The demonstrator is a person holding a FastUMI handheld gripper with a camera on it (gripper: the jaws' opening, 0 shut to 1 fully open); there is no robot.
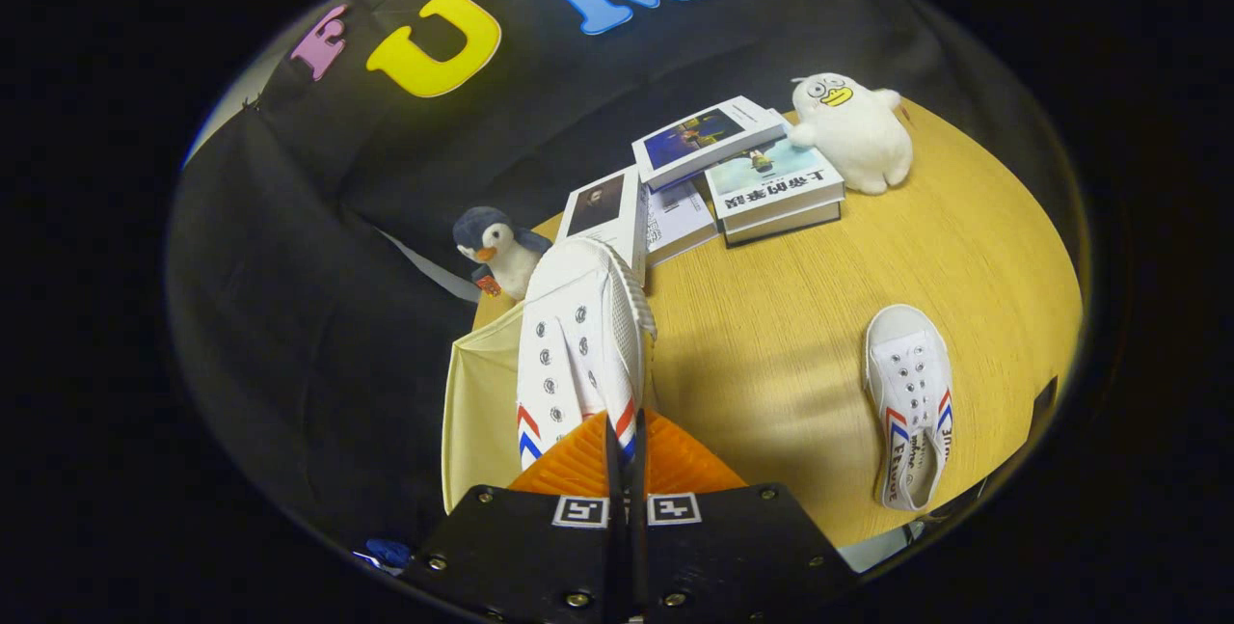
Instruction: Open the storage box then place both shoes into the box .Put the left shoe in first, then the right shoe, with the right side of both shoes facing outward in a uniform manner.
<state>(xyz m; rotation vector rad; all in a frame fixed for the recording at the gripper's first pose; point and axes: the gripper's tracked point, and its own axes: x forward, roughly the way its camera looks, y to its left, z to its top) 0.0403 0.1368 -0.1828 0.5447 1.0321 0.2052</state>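
One shoe (578, 354) hangs pinched in the hand-held gripper (625, 441), fingers clamped on its heel, above the box (477, 412). Second shoe (911, 402) waits on bench (771, 335). Advise lowering level, right side outward.

shoes (578, 344) white, red-blue stripes | table (771, 335) yellow wood | box (477, 412) cream, perhaps | penguin (496, 253) grey-white

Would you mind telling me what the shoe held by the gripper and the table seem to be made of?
The shoe, clamped in the gripper, looks like matte white canvas with metal eyelets and a ribbed, probably rubber sole edge. The table looks like pale wood or wood-look laminate, going by its fine grain lines and soft sheen.
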